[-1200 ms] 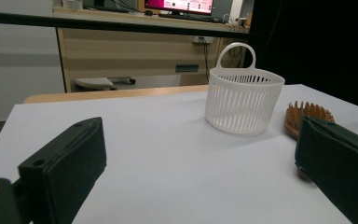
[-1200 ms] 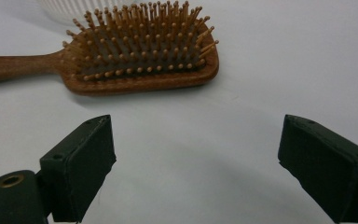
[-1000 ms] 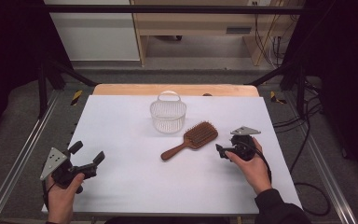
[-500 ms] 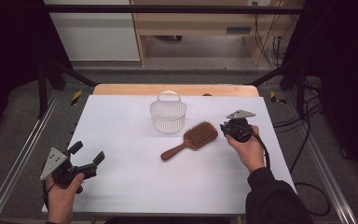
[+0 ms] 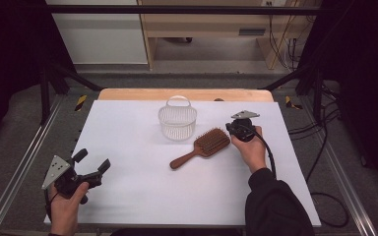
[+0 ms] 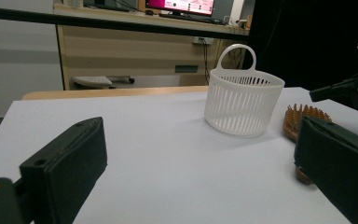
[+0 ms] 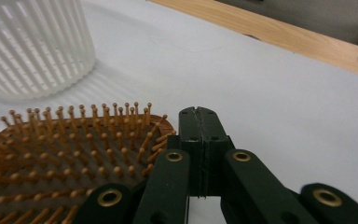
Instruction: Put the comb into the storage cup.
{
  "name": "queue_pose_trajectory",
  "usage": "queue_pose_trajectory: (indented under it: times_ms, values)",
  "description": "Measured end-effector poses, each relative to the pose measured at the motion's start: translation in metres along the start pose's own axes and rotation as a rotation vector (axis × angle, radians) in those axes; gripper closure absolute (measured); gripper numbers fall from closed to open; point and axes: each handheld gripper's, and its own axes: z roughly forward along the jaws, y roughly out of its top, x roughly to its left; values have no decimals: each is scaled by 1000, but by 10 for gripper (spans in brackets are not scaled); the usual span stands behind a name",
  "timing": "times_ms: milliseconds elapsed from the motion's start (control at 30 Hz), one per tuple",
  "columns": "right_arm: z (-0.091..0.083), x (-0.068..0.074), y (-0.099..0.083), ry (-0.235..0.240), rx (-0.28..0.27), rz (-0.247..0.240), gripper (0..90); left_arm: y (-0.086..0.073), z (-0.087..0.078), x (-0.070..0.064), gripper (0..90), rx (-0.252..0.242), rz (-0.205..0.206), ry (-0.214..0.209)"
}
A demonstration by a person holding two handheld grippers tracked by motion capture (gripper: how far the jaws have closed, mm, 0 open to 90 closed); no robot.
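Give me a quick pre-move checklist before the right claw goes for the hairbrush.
1. Right claw open enough to take the brush: not ok, its jaws are pressed together.
2. Right claw beside the hairbrush head: ok, at its edge in the right gripper view.
3. Brush lying free on the table, bristles up: ok.
4. Basket upright and apart from the brush: ok.
5. Left claw out of the way: ok, open, near the table's front left corner.
6. Basket empty: cannot tell.
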Motion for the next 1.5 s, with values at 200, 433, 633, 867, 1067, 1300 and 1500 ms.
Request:
queue_pose_trajectory:
  times_ms: [200,433,633,867,1067,1300,1500]
  values:
    - [18,-4,-8,9,29,34,900,0,1,-1,25,4,6,-2]
    - [23,-3,-11,33,42,31,900,-1,2,-2,25,11,12,-4]
    - [20,3,-10,63,38,-3,900,-1,2,-4,25,14,18,-7]
    - [21,23,-9,110,43,-52,900,-1,2,-5,25,17,21,-12]
    - [20,43,-8,145,44,-78,900,-1,3,-7,25,19,25,-16]
    - [17,67,-7,192,42,-106,900,-1,4,-9,25,24,31,-23]
    - [18,80,-7,220,41,-108,900,-1,4,-10,25,27,35,-21]
